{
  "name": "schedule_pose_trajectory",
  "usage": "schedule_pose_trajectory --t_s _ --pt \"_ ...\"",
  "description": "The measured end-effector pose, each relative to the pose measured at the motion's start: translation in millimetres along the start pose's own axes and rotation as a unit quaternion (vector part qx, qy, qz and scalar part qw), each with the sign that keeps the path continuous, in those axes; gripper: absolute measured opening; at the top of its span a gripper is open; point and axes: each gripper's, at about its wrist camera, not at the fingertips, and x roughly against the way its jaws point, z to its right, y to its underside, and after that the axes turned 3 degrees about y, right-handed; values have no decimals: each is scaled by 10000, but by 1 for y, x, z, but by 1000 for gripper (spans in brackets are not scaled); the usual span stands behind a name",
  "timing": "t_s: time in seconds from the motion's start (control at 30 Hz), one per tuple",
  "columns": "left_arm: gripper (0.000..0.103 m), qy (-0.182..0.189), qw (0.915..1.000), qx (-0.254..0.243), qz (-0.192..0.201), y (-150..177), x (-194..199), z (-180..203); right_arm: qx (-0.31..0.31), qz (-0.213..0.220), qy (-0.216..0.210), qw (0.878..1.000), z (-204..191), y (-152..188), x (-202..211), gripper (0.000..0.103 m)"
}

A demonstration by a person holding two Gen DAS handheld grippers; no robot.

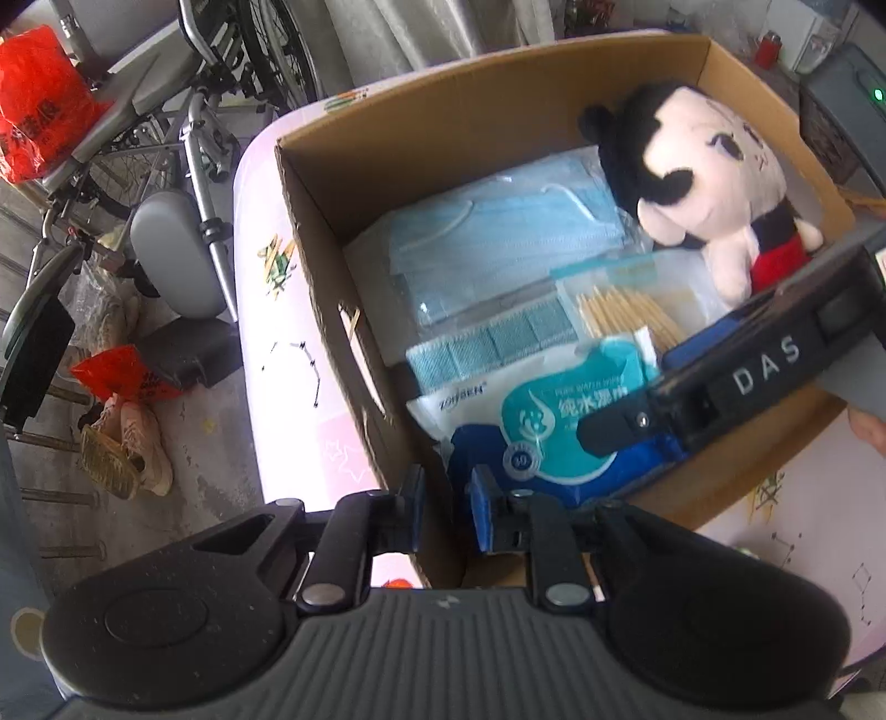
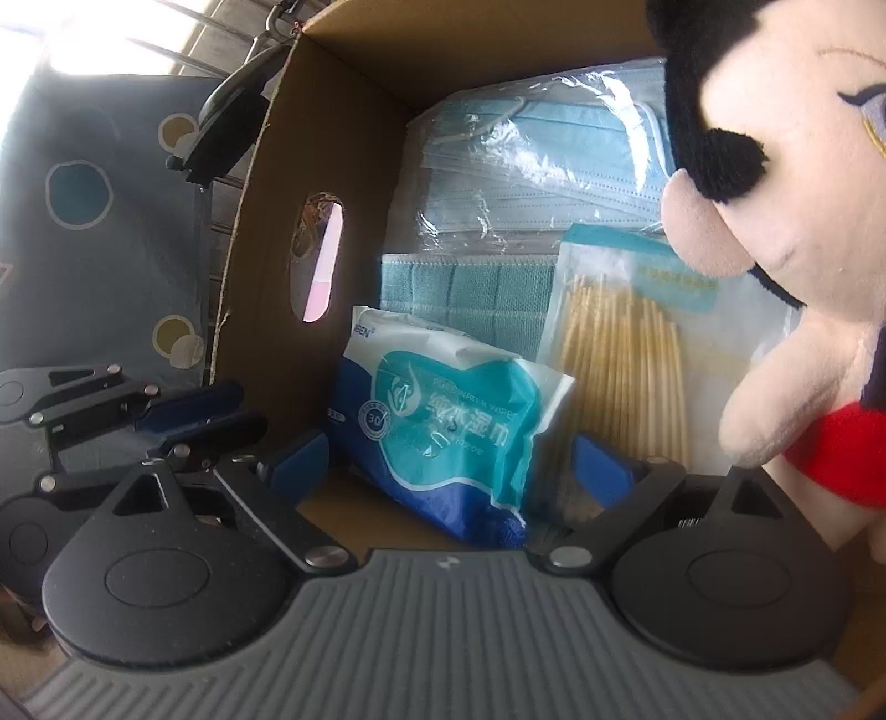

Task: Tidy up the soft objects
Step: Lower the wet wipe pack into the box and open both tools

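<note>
A lived-in home room: a folded wheelchair (image 1: pixel 183 127) at upper left, shoes (image 1: pixel 147 443) and red plastic bags (image 1: pixel 41 105) on the concrete floor, curtains (image 1: pixel 421 30) along the top.

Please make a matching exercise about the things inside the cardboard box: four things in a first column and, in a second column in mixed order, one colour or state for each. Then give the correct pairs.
Column 1
1. plush doll
2. face masks
3. wet wipes pack
4. cotton swabs

Column 2
A. pale wooden sticks in a clear bag
B. light blue, wrapped in clear plastic
C. black hair and red clothing
D. white, teal and dark blue packet, between the open fingers of the right gripper

Pairs: 1-C, 2-B, 3-D, 4-A
</note>
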Motion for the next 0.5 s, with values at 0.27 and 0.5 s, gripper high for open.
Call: schedule_pose_trajectory --t_s 0.27,0.5 --pt "3 870 9936 714 119 -14 -44 -5 38 228 366 9991 19 -6 -10 12" --pt "19 819 9929 848 -154 -8 -58 8 339 301 826 9956 2 -5 -13 22"
